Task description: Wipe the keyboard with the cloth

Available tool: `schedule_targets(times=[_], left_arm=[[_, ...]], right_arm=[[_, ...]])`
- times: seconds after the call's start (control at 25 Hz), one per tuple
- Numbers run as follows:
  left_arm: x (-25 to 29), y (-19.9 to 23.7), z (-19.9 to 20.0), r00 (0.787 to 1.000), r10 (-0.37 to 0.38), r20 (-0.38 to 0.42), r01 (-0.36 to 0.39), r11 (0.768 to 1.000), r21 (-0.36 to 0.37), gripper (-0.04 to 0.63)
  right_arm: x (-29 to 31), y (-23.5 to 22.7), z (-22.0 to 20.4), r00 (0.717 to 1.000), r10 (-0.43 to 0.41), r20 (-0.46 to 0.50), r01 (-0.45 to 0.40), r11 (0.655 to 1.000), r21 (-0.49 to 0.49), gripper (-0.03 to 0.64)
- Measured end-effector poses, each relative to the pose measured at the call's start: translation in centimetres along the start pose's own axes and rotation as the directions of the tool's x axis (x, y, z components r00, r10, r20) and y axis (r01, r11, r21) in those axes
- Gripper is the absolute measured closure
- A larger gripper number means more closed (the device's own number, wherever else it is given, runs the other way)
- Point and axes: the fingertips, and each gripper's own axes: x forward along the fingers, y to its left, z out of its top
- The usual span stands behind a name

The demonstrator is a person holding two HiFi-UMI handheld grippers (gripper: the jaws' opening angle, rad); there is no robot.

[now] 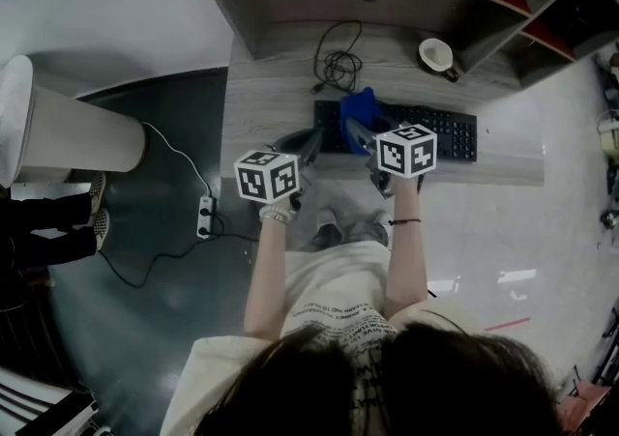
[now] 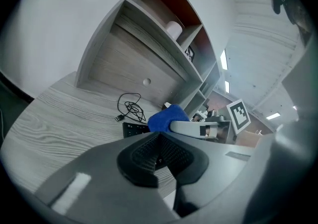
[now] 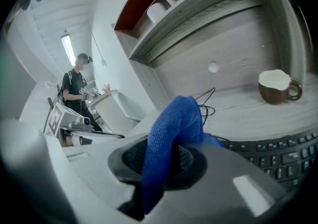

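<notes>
A black keyboard [image 1: 426, 132] lies along the front of the wooden desk [image 1: 271, 86]. A blue cloth [image 1: 363, 107] hangs over the keyboard's left part, clamped between the jaws of my right gripper [image 1: 360, 130]. In the right gripper view the cloth [image 3: 174, 128] bulges up out of the right gripper [image 3: 166, 161], with keys [image 3: 280, 151] just beyond it. My left gripper [image 1: 309, 147] hovers left of the keyboard near the desk's front edge. The left gripper [image 2: 160, 156] is shut with nothing between its pads, and its view shows the cloth [image 2: 166, 117] ahead.
A coiled black cable [image 1: 338, 62] lies behind the keyboard, and a brown cup [image 1: 437, 55] stands at the back right. Shelves rise above the desk's rear. A white bin [image 1: 68, 130] and a power strip [image 1: 205, 217] are on the floor at left. A person [image 3: 77, 89] stands far off.
</notes>
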Motion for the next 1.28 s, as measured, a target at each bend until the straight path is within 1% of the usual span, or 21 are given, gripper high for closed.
schedule_targets(times=[0.64, 1.28], left_arm=[[-2.1, 2.2, 0.1, 0.999, 0.04, 0.012, -0.04, 0.999, -0.011, 0.591], [-3.6, 2.9, -1.0, 0.999, 0.051, 0.01, -0.051, 0.999, -0.018, 0.591]], right_arm=[[2.8, 2.2, 0.1, 0.999, 0.052, -0.011, -0.052, 0.999, -0.008, 0.558], [4.6, 4.6, -0.7, 0.995, 0.091, -0.028, -0.092, 0.996, -0.021, 0.558]])
